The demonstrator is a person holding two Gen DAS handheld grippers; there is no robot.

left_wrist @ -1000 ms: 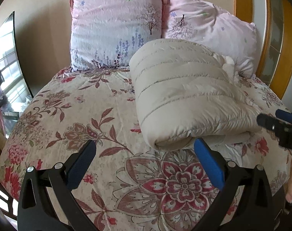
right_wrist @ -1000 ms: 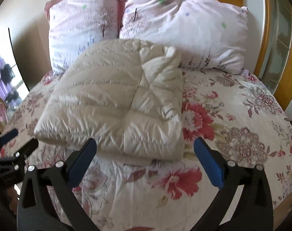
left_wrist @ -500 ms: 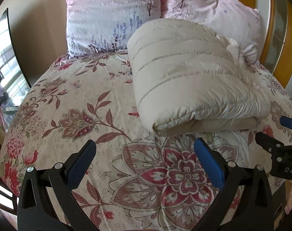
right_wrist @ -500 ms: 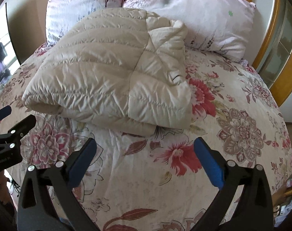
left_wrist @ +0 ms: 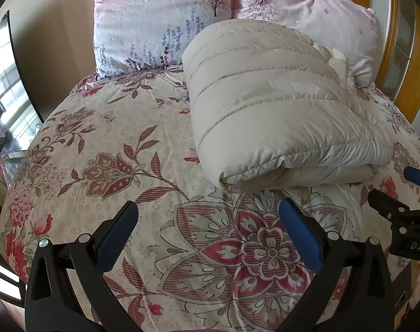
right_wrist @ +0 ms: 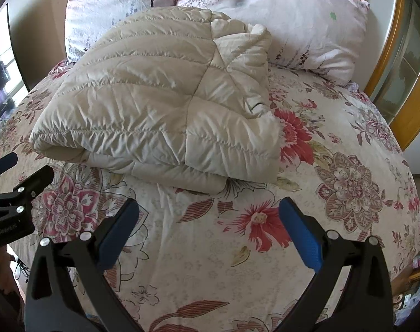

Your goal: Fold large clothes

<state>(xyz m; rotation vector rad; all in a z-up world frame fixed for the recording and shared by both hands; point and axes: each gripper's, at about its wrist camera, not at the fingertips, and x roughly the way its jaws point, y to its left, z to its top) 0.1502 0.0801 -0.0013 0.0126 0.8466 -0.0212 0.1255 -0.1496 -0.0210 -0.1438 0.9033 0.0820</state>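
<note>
On the bed's near half, toward the right edge and running up to the pillows (left_wrist: 165,22), the cream padded coat (left_wrist: 276,110) lies as a thick folded bundle on the floral bedspread (left_wrist: 99,144), its rolled fold facing us. Over the last second we have closed in: the bundle fills more of both wrist views than it did, and the two grippers have dropped lower over the near edge of the bed. Our left gripper (left_wrist: 208,233) hangs just short of the bundle's near left corner, fingers spread wide and holding nothing. Our right gripper (right_wrist: 210,233) sits off the near right corner, fingers just as wide, also empty. Neither touches the fabric. The coat itself has not shifted; its layers look stacked the same way as before. That reads to us as a folded garment with hands returning for one more pass, perhaps a final half-fold or a tidy of the looser lower layer peeking out under the near edge. Puffy filling may spring back open.
</note>
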